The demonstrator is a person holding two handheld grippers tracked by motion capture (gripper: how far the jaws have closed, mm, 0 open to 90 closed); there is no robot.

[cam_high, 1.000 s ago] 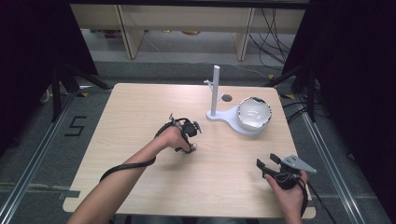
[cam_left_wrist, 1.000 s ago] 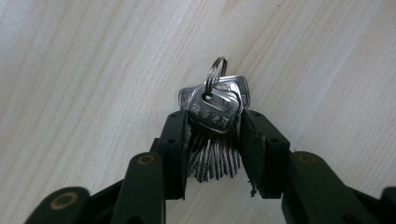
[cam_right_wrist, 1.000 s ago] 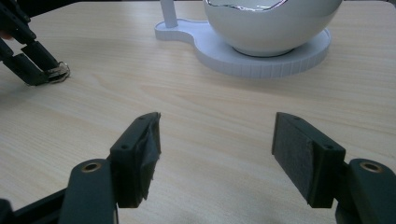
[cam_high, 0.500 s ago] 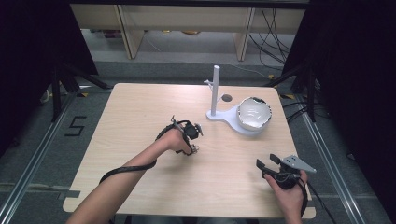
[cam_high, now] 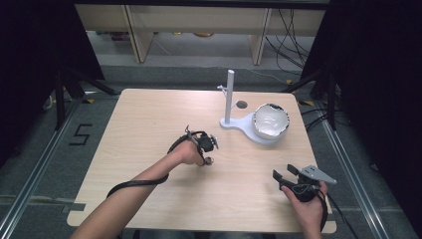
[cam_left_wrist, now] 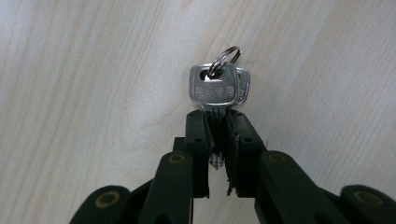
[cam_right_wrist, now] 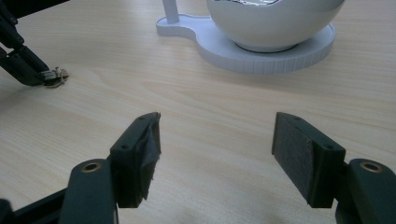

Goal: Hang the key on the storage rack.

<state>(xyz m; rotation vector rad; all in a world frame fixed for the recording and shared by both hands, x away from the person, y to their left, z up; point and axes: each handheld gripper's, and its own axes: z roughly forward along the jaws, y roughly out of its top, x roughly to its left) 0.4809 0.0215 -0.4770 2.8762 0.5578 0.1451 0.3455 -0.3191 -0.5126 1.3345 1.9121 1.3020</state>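
Near the middle of the worktop (cam_high: 149,124), the left gripper (cam_left_wrist: 217,123) has its jaws clamped on the blades of two silver keys (cam_left_wrist: 214,88) joined by a small ring (cam_left_wrist: 226,56), their heads sticking out just over the wood. The right gripper (cam_right_wrist: 215,144) sits near the front right corner with its jaws spread wide and nothing between them. Toward the back right corner, a white bowl (cam_high: 271,121) rests on a white stand (cam_high: 238,123) with an upright post (cam_high: 230,94).
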